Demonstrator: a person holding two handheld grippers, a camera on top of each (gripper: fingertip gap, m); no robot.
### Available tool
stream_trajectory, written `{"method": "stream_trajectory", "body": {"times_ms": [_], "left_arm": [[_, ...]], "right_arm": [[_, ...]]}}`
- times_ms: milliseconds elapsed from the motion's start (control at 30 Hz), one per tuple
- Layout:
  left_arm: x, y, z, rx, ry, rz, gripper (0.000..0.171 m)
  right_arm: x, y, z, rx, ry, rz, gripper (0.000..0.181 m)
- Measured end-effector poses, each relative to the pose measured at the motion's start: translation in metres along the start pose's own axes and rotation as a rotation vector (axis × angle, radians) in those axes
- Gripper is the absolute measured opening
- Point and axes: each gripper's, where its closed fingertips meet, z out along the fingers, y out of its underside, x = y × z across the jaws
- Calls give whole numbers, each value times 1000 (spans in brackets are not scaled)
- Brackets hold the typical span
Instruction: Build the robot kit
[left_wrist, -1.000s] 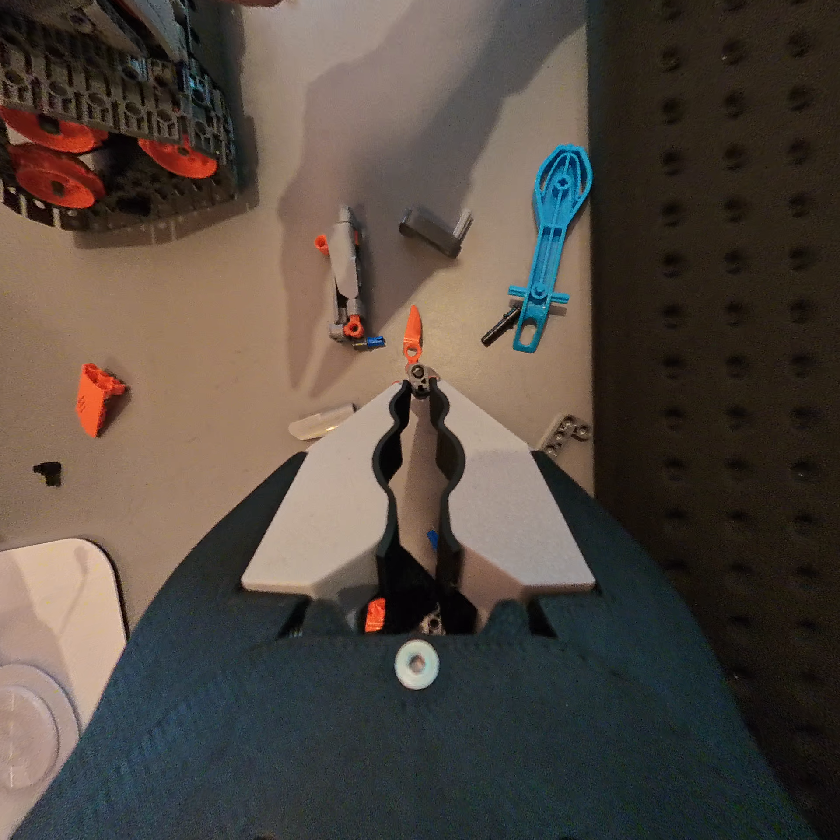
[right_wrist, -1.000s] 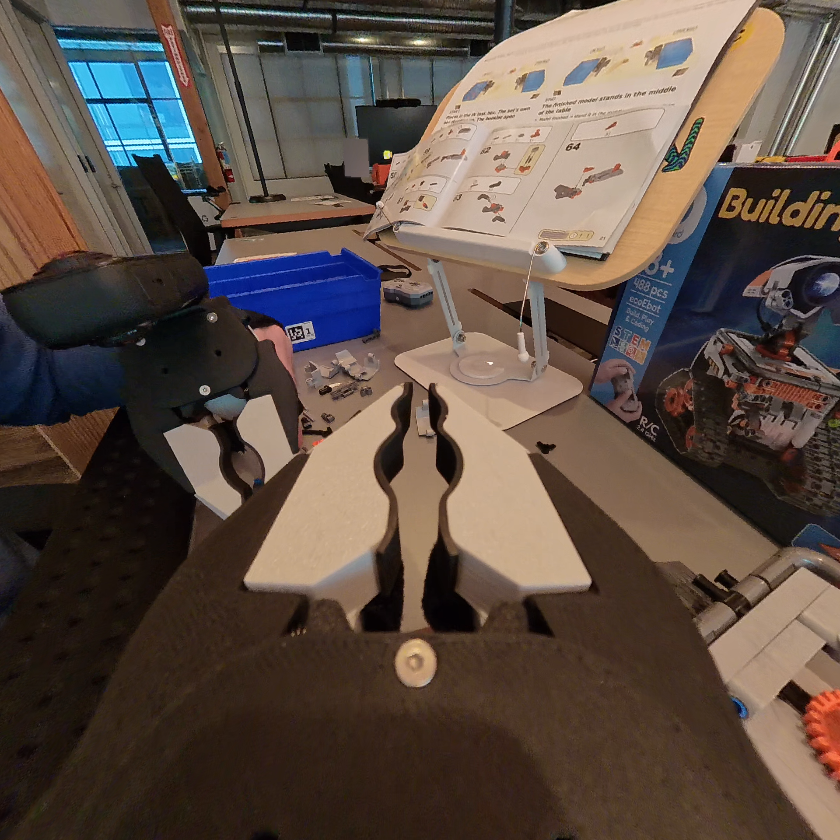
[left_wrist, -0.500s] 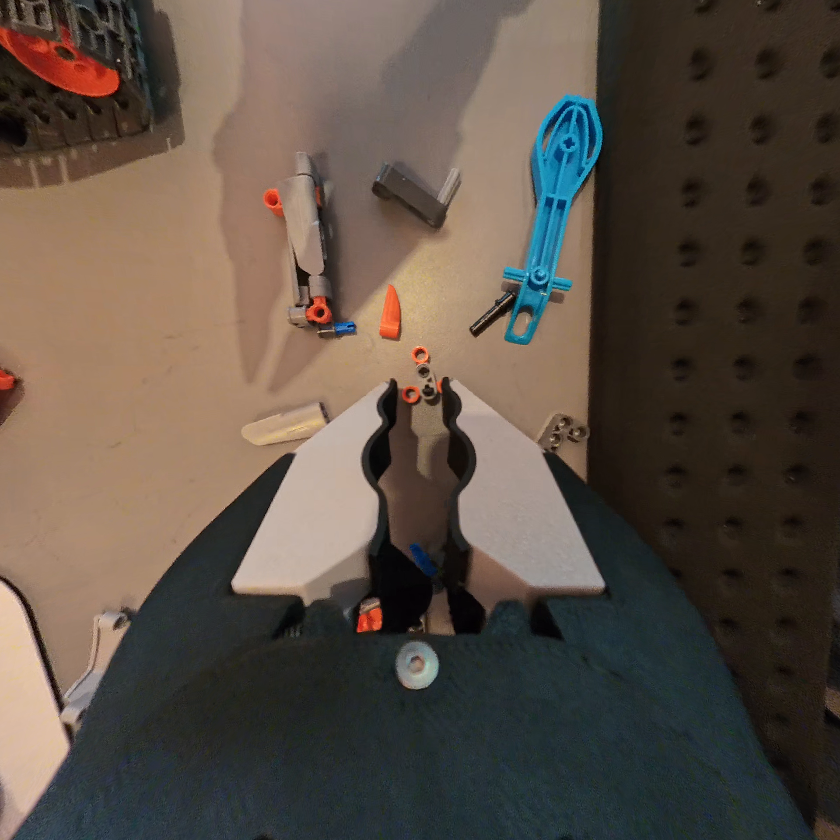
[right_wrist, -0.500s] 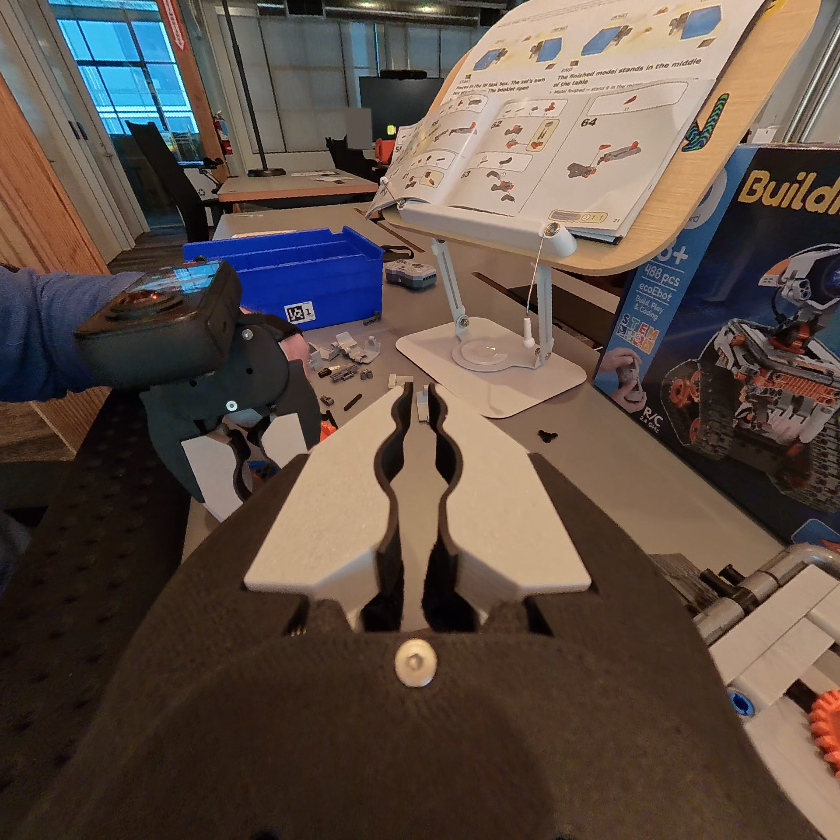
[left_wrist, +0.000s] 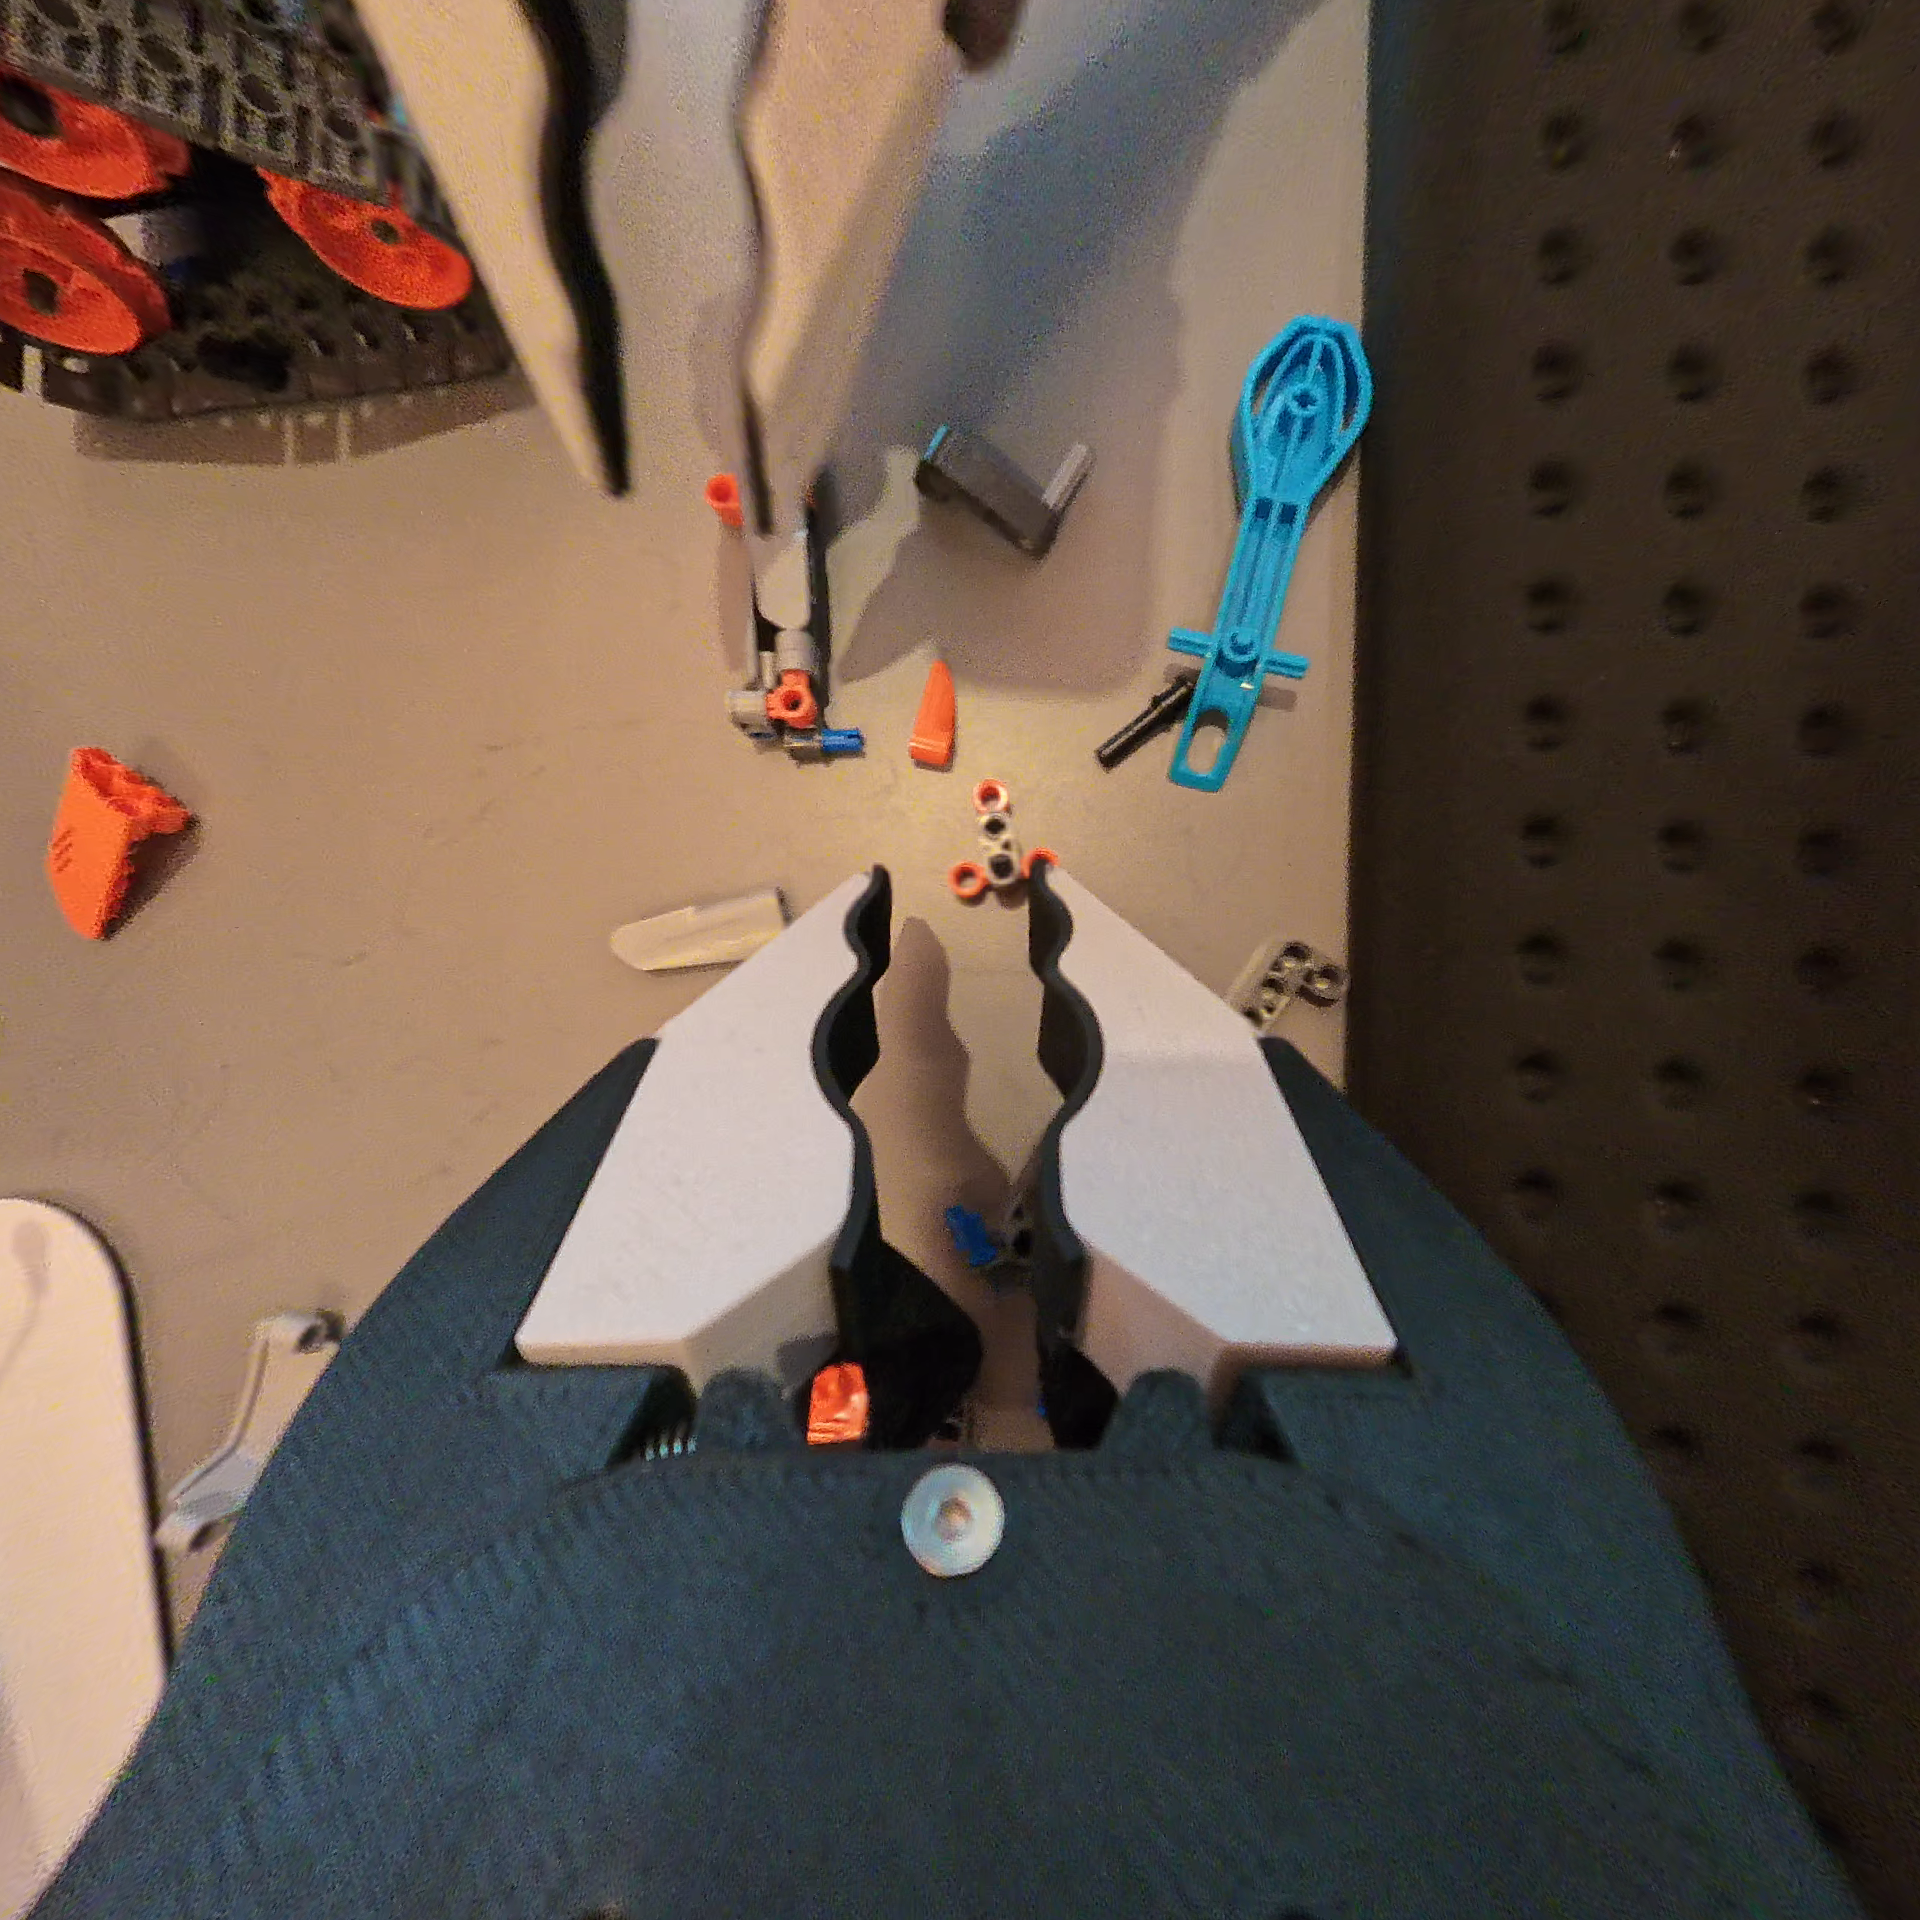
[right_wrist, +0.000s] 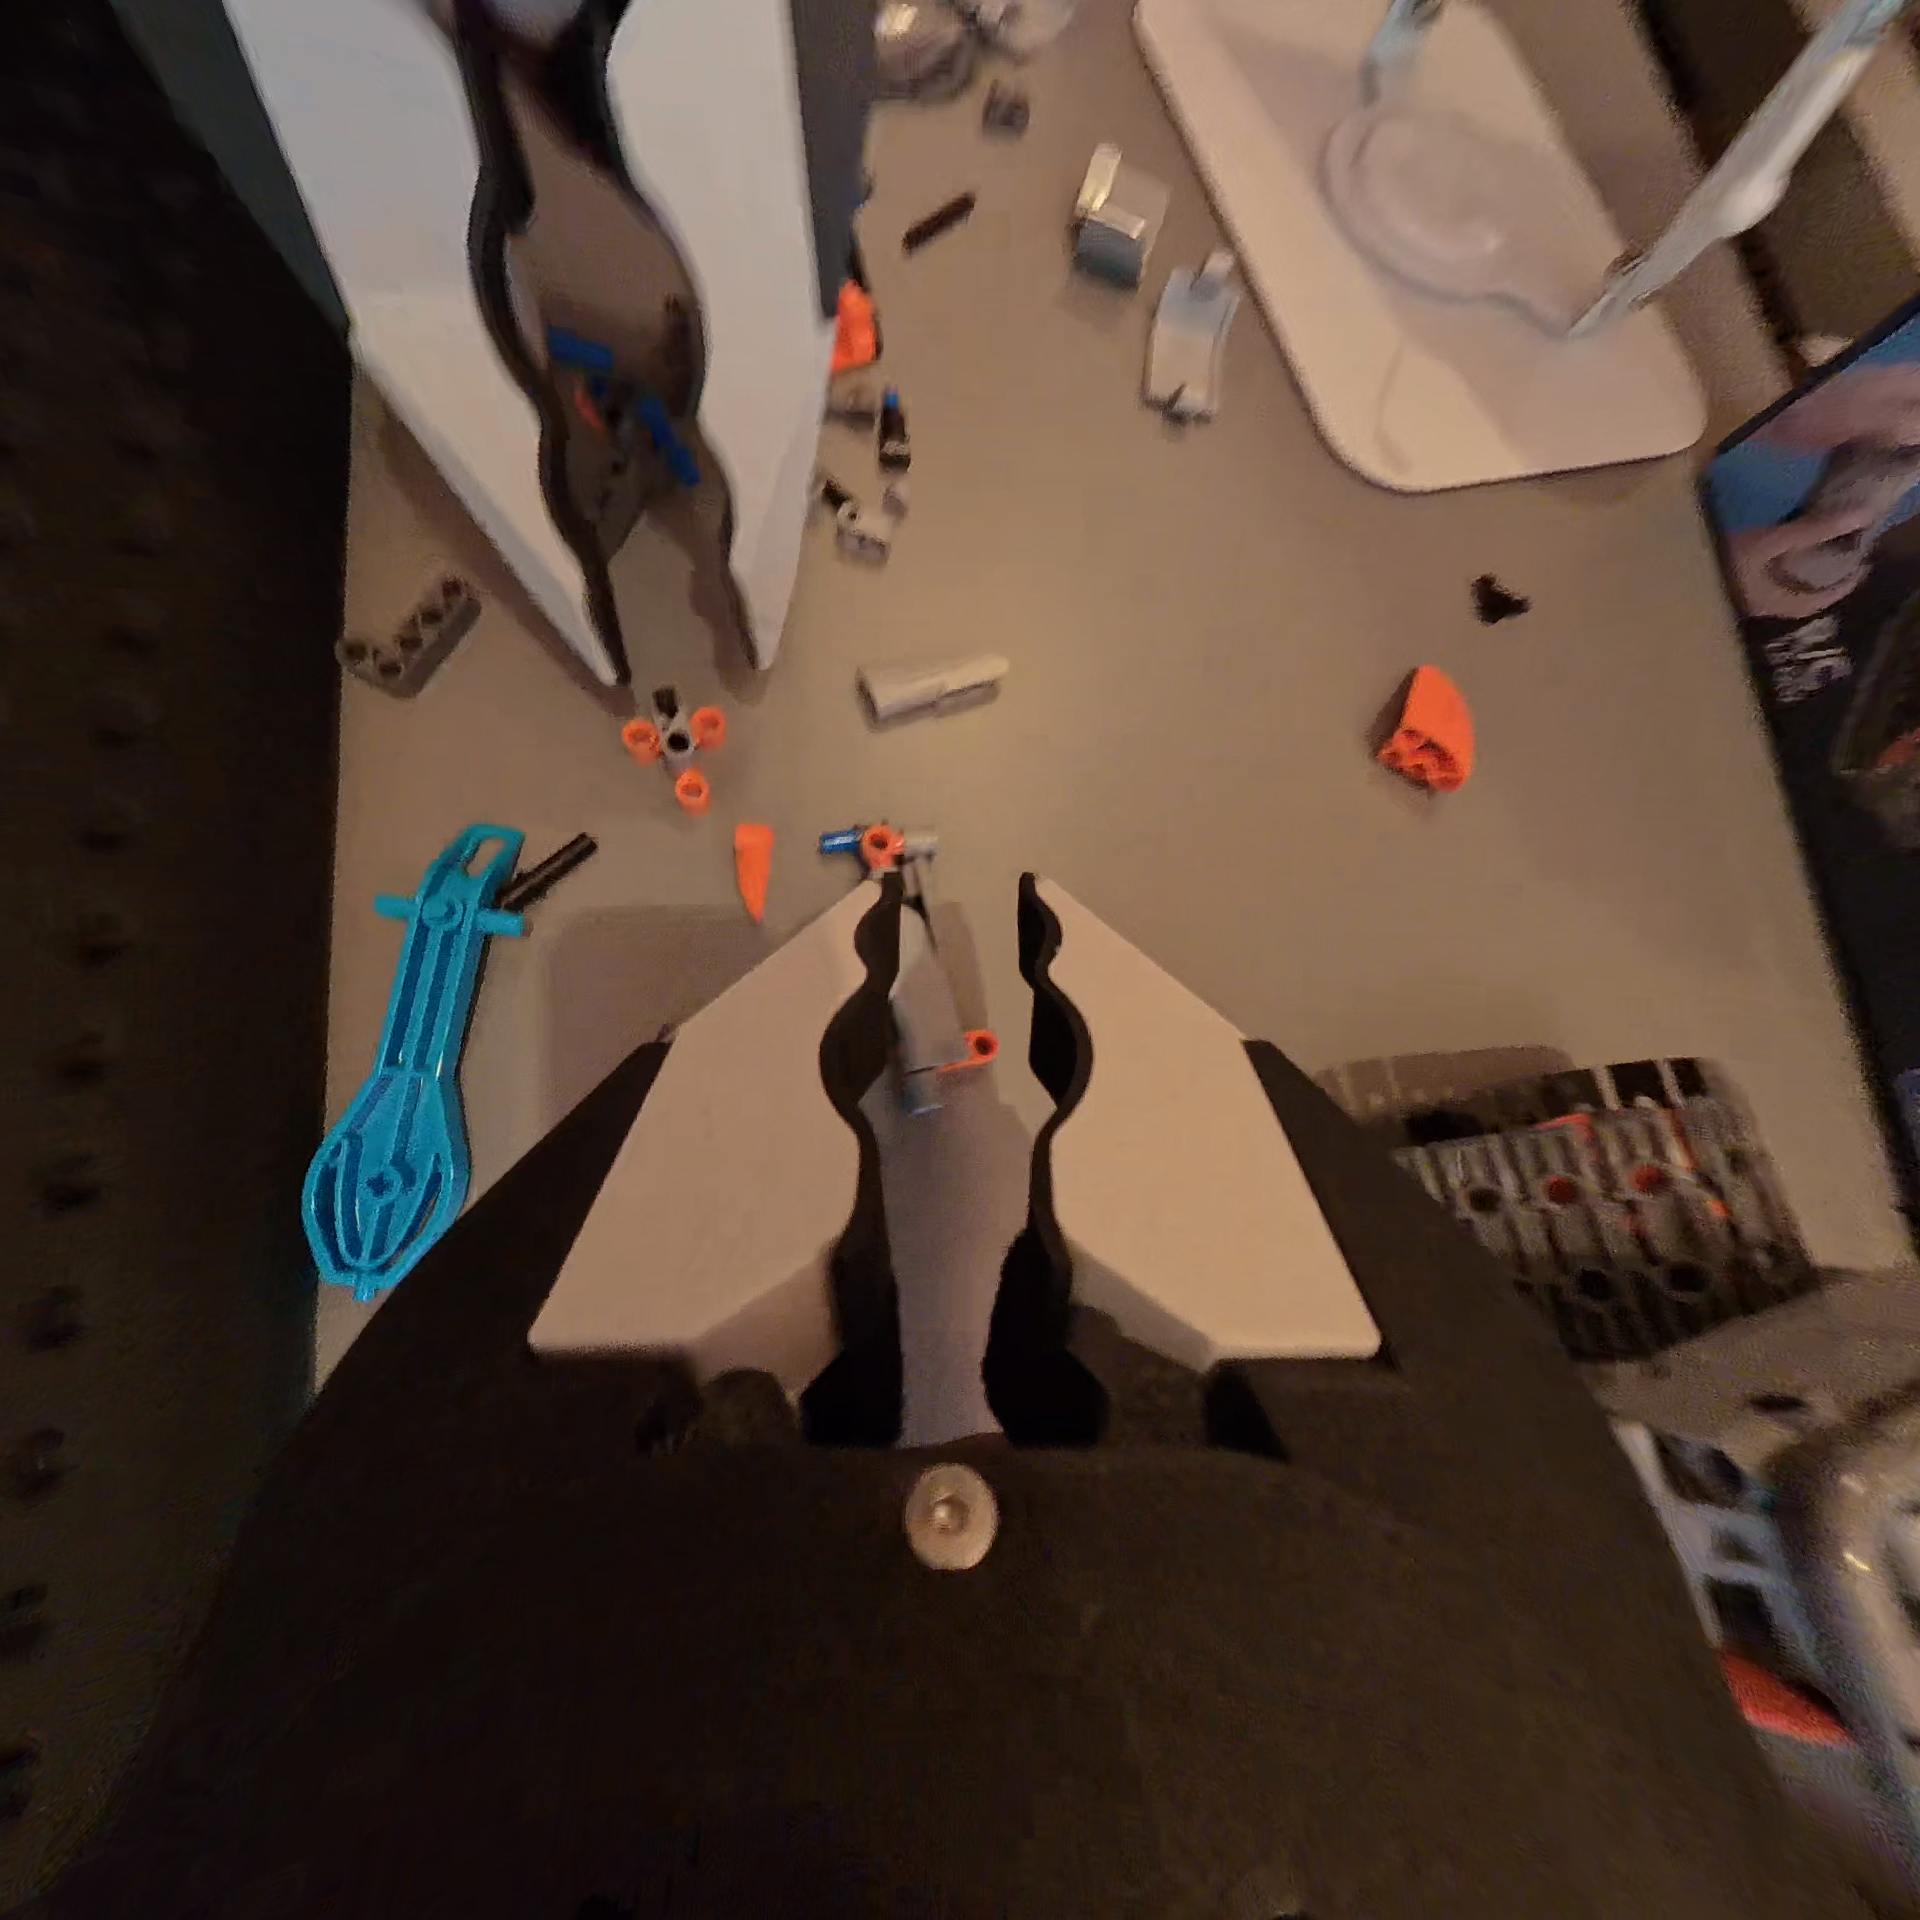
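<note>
My left gripper (left_wrist: 958, 878) is open over the tan table (left_wrist: 416, 675). A small grey connector with three orange rings (left_wrist: 992, 842) lies on the table just ahead of its right fingertip, free of the pads. It also shows in the right wrist view (right_wrist: 675, 743), below the left gripper (right_wrist: 686, 665). My right gripper (right_wrist: 956, 888) is open and hangs low over a long grey assembly with orange and blue pins (right_wrist: 935, 997). That assembly lies on the table between the fingers, with a gap to the right pad. In the left wrist view the right gripper (left_wrist: 691, 499) is above the assembly (left_wrist: 784, 623).
Loose parts lie around: an orange tooth (left_wrist: 933, 717), a light-blue tool (left_wrist: 1262, 561), a black pin (left_wrist: 1143, 722), a pale panel (left_wrist: 701, 930), an orange wedge (left_wrist: 104, 836). A tracked model (left_wrist: 208, 208) is at the far left. A dark pegboard mat (left_wrist: 1642, 727) borders the table. A white stand base (right_wrist: 1403, 260) shows. The left gripper's tips are roughly 8 cm from the right gripper's. My left gripper's tips are some 4 cm from the orange tooth (left_wrist: 933, 717). My right wrist view (right_wrist: 753, 858) looks at it from another angle.
My left gripper opened and let the small grey connector go onto the table. My right gripper swung down from facing the room to over the table and opened around the grey assembly.
</note>
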Motion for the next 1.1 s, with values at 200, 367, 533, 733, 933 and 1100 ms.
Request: {"method": "stream_trajectory", "body": {"times_ms": [200,367,533,733,933,1100], "left_arm": [[-15,-6,-2,39,-55,-11,26],[-35,-13,-2,101,-115,-54,28],[-42,-30,-7,251,-72,-162,28],[-42,-51,-24,440,9,-269,13],[-40,-53,-29,432,-67,-162,11],[-24,-53,-31,348,-137,102,5]], "right_arm": [[-17,31,24,-190,-56,-57,16],[-6,12,18,-98,41,-132,11],[5,-20,2,57,196,-276,12],[11,-36,-8,111,335,-455,12],[7,-39,-10,138,295,-420,15],[-16,-48,-21,250,67,-291,26]]}}
